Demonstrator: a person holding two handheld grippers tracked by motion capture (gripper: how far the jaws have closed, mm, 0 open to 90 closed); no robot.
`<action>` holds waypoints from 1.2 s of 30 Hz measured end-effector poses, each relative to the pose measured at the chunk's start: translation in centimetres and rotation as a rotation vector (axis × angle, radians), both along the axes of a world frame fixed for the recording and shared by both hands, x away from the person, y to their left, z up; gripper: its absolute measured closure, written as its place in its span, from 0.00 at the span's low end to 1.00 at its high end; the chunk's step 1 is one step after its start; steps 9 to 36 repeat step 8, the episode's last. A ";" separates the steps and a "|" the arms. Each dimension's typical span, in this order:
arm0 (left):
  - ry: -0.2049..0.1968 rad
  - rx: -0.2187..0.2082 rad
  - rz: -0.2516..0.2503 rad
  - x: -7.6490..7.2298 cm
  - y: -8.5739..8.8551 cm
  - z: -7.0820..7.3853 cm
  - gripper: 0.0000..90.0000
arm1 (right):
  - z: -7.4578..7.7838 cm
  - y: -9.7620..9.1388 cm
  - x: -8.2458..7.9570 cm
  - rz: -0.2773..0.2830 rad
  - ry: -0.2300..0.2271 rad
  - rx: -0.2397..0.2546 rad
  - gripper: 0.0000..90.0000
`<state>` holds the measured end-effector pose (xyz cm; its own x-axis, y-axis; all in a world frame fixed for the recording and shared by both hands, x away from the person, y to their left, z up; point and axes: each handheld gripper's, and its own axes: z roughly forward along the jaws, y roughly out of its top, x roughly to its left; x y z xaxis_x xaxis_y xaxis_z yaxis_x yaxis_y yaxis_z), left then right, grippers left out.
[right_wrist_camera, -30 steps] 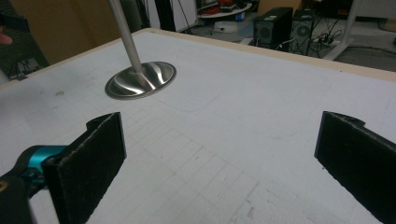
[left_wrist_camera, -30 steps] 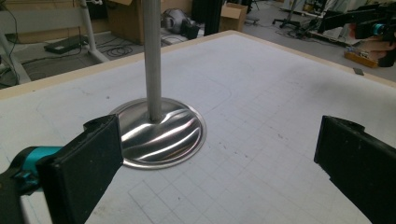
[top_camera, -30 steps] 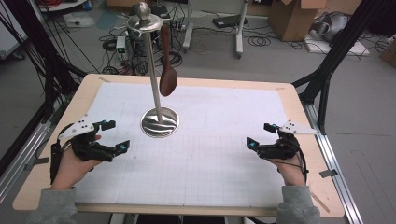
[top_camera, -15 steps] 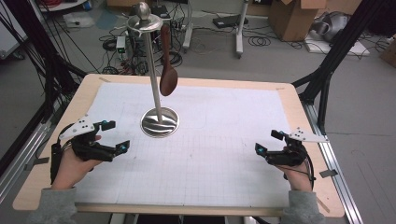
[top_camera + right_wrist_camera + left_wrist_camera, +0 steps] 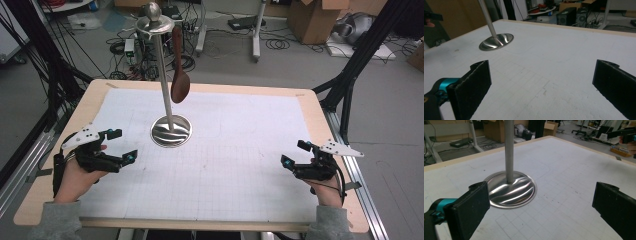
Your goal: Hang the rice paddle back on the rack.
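While both grippers rest low at the near corners of the bench (image 5: 320, 107), a dark wooden spoon (image 5: 179, 75) hangs from the top of a tall metal stand (image 5: 165, 80) toward the far left of the white gridded mat. The spoon hangs nearly upright, bowl down and handle up, its long axis close to vertical, just to the right of the pole and well above the stand's round base (image 5: 171, 131).

From the left gripper (image 5: 121, 148), the stand lies at about one o'clock and near; in the left gripper view the polished base (image 5: 510, 188) sits just beyond the jaws, slightly left of centre, with the pole rising out of the top edge. From the right gripper (image 5: 296, 154), the stand lies at about ten o'clock and well apart, across most of the mat; the right gripper view has the base (image 5: 496, 41) small and far off at upper left.

Both grippers stand wide open and hold nothing, their black pads far apart over bare mat.

My judgement is that the left hand is much the nearer to the spoon, and that any reach would have to rise well above the bench, since the spoon hangs high.
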<state>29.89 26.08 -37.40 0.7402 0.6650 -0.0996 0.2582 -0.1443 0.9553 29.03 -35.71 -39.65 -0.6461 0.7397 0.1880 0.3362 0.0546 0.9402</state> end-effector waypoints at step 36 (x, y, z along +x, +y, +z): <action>0.005 0.005 0.014 0.0 0.4 -0.2 0.02 | 0.1 0.5 -0.1 0.065 -0.023 -0.001 0.01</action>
